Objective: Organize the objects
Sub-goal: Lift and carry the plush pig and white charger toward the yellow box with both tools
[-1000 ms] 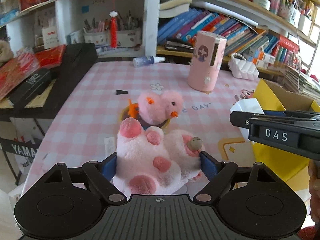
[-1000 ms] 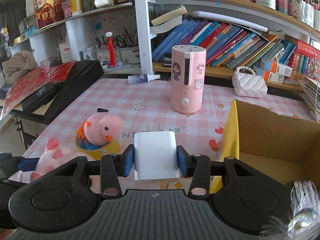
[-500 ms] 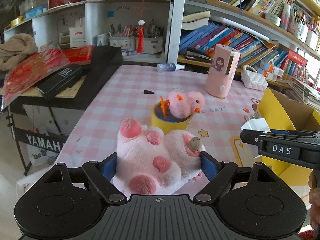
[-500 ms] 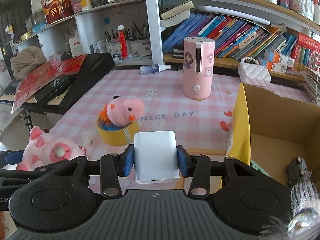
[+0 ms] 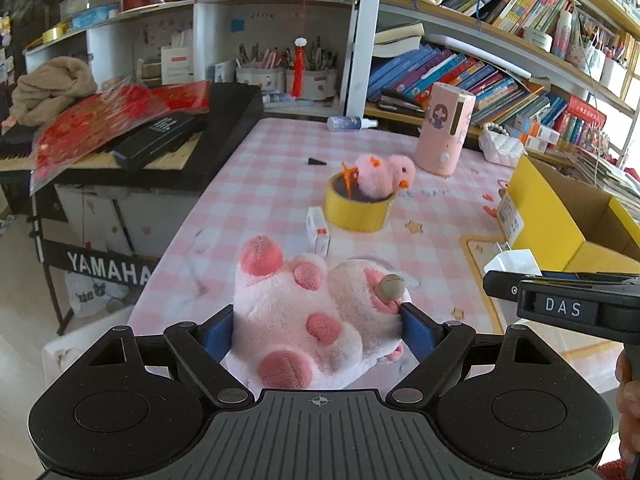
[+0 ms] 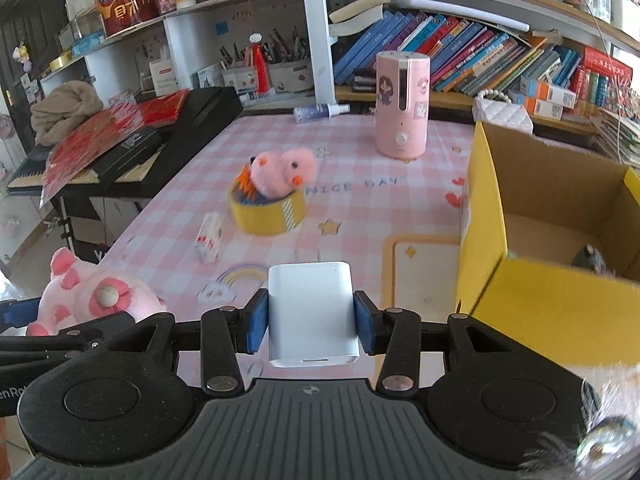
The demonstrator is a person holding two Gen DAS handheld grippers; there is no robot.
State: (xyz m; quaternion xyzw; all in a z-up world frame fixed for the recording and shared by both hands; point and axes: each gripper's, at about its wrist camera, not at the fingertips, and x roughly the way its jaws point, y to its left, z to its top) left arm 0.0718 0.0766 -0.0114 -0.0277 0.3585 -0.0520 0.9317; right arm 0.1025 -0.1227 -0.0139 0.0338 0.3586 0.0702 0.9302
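Pink plush toy (image 5: 308, 320) clamped in left gripper (image 5: 320, 326), white charger (image 6: 311, 312) pinched in right gripper (image 6: 311, 316); both above near table edge (image 5: 256, 184). Tape roll (image 6: 267, 210) holding plush chick (image 6: 282, 174) ahead; yellow box (image 6: 520, 248) right.

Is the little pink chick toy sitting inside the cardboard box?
No, the pink chick sits in a yellow tape roll on the table, apart from the cardboard box.
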